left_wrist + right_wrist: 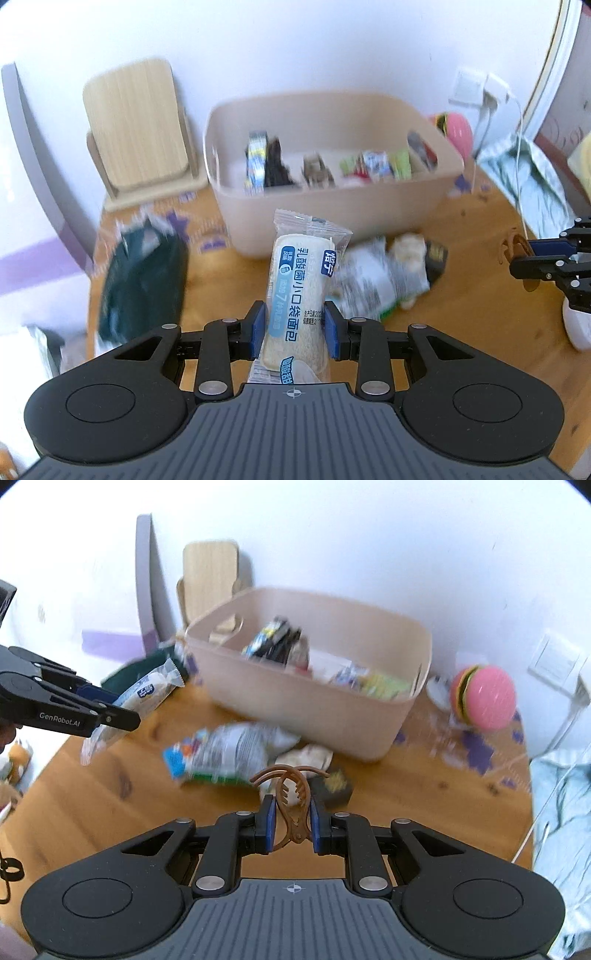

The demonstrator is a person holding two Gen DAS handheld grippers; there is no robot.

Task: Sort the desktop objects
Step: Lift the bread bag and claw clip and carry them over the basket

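We see a knotty wooden worktop (369, 797) against a white wall, with a beige plastic bin (332, 206) of blurred snack packets on it. Our left gripper (294, 330) holds a wrapped bread bun (299, 291) above the worktop, before the bin. Our right gripper (291, 825) clamps a brown hair claw clip (291, 805). Motion blur smears the crumpled chip bag (229, 753).

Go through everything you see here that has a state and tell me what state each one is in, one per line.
Left claw: shut on the bread packet.
Bread packet: sealed, held off the table.
Right claw: shut on the hair clip.
Hair clip: brown, held, teeth pointing forward.
Storage bin: open-topped, partly filled with snack packets.
Crumpled snack bag: lying on the table in front of the bin.
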